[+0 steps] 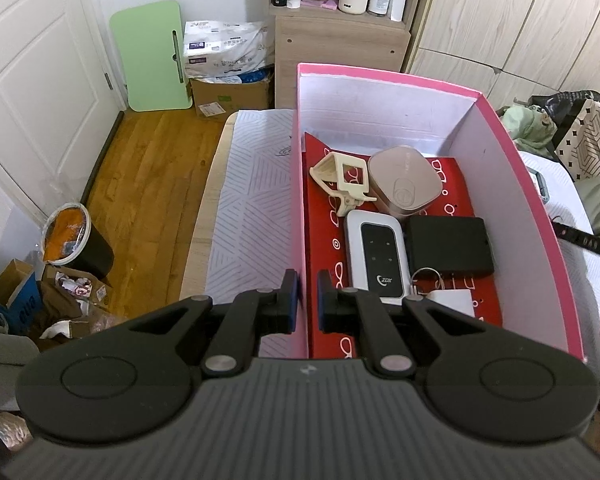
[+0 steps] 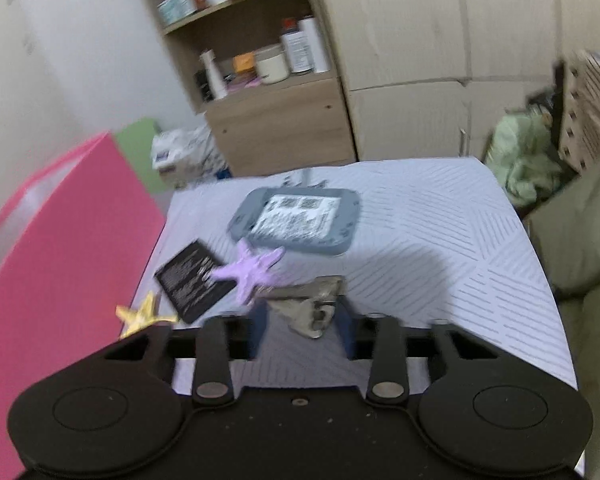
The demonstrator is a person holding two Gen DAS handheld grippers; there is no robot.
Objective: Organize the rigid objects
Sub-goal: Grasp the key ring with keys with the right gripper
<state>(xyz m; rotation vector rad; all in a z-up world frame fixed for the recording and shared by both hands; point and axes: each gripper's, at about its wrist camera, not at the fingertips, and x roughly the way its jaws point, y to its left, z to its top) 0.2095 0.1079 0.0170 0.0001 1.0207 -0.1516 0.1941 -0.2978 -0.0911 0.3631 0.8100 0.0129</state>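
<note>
My left gripper [image 1: 308, 296] is shut on the left wall of the pink box [image 1: 380, 70], with one pad on each side of it. On the box's red lining lie a cream clip frame [image 1: 344, 180], a beige rounded case [image 1: 404, 184], a white-and-black pocket device [image 1: 376, 256], a black box [image 1: 448, 246] and a key ring with a white tag [image 1: 444, 292]. In the blurred right wrist view, a grey-brown metal piece [image 2: 308, 308] fills the gap of my right gripper [image 2: 303, 312] and touches both pads. It sits on the striped table cover [image 2: 440, 240].
Just beyond the right gripper lie a purple starfish [image 2: 252, 270], a black card [image 2: 194, 280], a yellow starfish [image 2: 140, 314] and a grey cased device with QR labels [image 2: 296, 218]. The pink box's outer wall [image 2: 60, 240] stands close on the left. A shelf unit [image 2: 276, 120] is behind the table.
</note>
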